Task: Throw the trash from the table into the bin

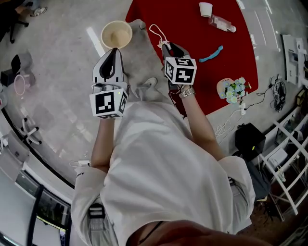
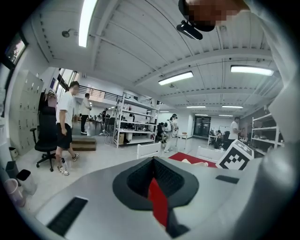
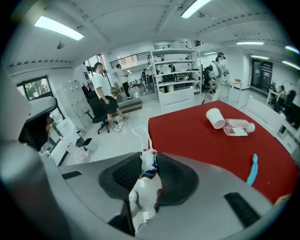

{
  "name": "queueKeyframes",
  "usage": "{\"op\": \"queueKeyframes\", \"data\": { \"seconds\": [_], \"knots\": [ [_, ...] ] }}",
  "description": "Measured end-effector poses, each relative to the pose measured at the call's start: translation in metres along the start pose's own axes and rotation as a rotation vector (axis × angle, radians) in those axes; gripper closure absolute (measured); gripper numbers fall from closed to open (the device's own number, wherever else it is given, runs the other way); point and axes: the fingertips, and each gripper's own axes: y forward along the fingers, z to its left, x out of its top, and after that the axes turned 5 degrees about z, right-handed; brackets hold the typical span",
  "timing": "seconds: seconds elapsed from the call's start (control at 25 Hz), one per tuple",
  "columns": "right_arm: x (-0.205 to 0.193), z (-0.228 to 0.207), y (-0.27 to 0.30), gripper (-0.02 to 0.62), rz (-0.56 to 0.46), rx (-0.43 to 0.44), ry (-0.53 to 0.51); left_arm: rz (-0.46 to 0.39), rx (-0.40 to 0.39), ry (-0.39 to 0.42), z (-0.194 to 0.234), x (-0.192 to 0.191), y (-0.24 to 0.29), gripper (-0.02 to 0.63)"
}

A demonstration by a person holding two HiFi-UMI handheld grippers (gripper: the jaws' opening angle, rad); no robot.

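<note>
A beige round bin (image 1: 116,34) stands on the floor left of the red table (image 1: 192,72). My left gripper (image 1: 115,50) hovers just before the bin's near rim, shut, with nothing seen held (image 2: 152,161). My right gripper (image 1: 167,45) is at the table's left edge, shut on a crumpled white piece of trash (image 3: 148,165) with coloured print; its thin white loop (image 1: 155,31) hangs out ahead of the jaws. Still on the table lie a white paper cup (image 1: 205,8), a clear plastic bottle (image 1: 222,22) and a blue strip (image 1: 211,54).
A small bunch of flowers (image 1: 234,90) sits at the table's near right corner. Cables and a black box (image 1: 249,139) lie on the floor at the right. A clear pinkish basket (image 1: 20,84) stands far left. People (image 2: 65,126), an office chair and shelving are further off.
</note>
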Motion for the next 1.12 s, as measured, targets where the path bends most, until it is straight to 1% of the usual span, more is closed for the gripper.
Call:
{"op": "queueKeyframes", "data": {
  "seconds": [0.12, 0.24, 0.4, 0.56, 0.72, 0.88, 1.0, 1.12],
  "knots": [
    [0.005, 0.025, 0.022, 0.491, 0.033, -0.001, -0.033, 0.018, -0.003, -0.027, 0.031, -0.008, 0.005, 0.601],
    [0.008, 0.05, 0.049, 0.491, 0.073, 0.0, -0.035, 0.038, -0.009, -0.04, 0.069, -0.016, 0.014, 0.601],
    [0.013, 0.09, 0.087, 0.491, 0.115, 0.003, -0.01, 0.07, -0.033, -0.021, 0.123, -0.027, 0.033, 0.601],
    [0.02, 0.131, 0.138, 0.491, 0.144, 0.008, -0.004, 0.076, -0.069, 0.002, 0.174, -0.032, 0.061, 0.601],
    [0.015, 0.153, 0.203, 0.491, 0.164, -0.001, 0.003, 0.083, -0.104, 0.009, 0.212, -0.043, 0.096, 0.601],
    [-0.006, 0.165, 0.269, 0.491, 0.21, -0.019, -0.007, 0.117, -0.141, 0.005, 0.24, -0.077, 0.128, 0.601],
    [-0.032, 0.168, 0.307, 0.491, 0.248, -0.038, 0.023, 0.155, -0.193, 0.0, 0.25, -0.111, 0.142, 0.601],
    [-0.05, 0.164, 0.346, 0.491, 0.262, -0.034, 0.016, 0.174, -0.212, 0.003, 0.256, -0.14, 0.16, 0.601]
  ]
}}
